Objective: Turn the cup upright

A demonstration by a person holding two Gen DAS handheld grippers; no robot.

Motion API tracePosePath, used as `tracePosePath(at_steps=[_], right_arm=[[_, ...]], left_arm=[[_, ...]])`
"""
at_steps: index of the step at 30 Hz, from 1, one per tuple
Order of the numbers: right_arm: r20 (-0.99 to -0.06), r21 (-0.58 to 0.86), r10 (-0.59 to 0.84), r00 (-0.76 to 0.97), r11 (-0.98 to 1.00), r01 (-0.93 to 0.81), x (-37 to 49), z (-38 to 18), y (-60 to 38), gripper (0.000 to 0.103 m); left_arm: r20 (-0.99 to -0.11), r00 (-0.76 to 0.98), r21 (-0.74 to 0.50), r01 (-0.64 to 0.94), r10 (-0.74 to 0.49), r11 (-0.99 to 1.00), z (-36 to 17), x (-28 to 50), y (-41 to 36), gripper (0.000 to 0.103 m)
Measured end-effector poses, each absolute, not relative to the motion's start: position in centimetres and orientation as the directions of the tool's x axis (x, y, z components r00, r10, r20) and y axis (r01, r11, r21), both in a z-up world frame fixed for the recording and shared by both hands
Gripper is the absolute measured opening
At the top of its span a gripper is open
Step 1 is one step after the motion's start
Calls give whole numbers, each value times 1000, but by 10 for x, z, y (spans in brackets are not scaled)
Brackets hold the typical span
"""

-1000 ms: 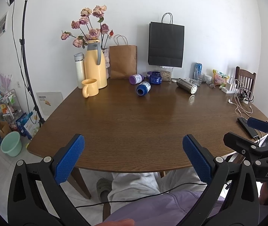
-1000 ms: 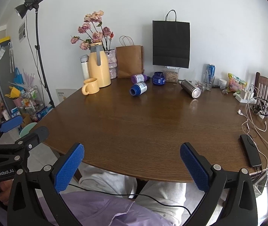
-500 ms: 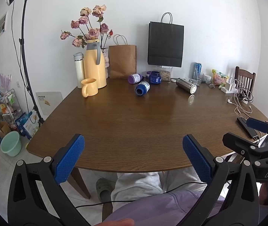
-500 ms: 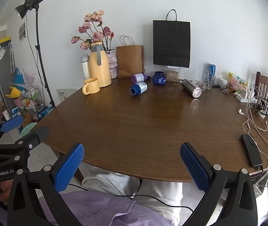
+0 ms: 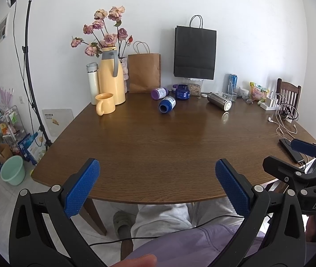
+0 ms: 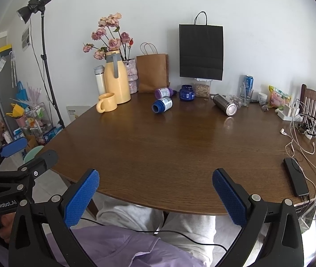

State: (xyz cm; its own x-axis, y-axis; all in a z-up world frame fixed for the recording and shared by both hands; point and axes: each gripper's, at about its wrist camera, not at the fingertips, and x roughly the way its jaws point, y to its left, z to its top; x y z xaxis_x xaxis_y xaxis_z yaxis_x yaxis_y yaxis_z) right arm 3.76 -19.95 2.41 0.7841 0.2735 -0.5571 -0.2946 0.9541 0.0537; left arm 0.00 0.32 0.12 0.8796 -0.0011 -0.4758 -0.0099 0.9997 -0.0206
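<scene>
Cup (image 6: 225, 106) steel, lying sideways on table (image 6: 180, 146). Gripper bodies read "GenRobot.AI", "DAS". Both jaws wide apart, empty.

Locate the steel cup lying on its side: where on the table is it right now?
In both views the steel cup lies at the table's far right, near the glass and blue can.

Left wrist view: looks from near table (image 5: 158, 146) edge, low over person's lap, facing far wall across tabletop; right gripper (image 5: 291, 153) intrudes at right edge. Right wrist view: same height, set slightly rightward, facing same wall; left gripper (image 6: 31, 151) intrudes at left edge. Both share whole tabletop, yellow jug (image 5: 111, 82) (image 6: 116, 80), black bag (image 5: 194, 53) (image 6: 201, 53) against wall, well apart from lenses.
</scene>
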Motion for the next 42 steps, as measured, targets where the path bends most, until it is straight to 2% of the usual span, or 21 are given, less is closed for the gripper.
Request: tracePosePath(at_steps=[19,22,24,26,31,35,37,42], right_arm=[[-558,69,274,783,956,-285,39,21,-204,103],[-537,26,250,805,959,-281,44,19,-204,103],[-512,-37,208,833,964,-264,57,13,-204,103],[-526,-70,174,833,967,-246,75,4,-204,103],[-582,-24,191,790,968,-251,141,-14,-220,103],[-615,38,218,758,968,-247,194,-20,-240,103],[-603,79,257,755,961,-264,221,-20,-249,103],[-628,-2,245,739,949,-316,279,-20,-246,103]], left_arm=[[-475,878,-37,46,-58,998,-1,-3,-3,103],[-469,880,-50,56,-73,997,-2,4,1,103],[-472,880,-52,31,-52,998,-5,18,7,103],[-481,876,-40,10,-28,999,-13,39,10,103],[-531,847,-60,2,-34,998,-24,99,19,103],[-503,863,-78,5,-44,997,-22,140,19,103],[-498,866,-45,24,-43,999,-22,164,15,103],[-488,869,48,114,-76,992,-32,223,-1,103]])
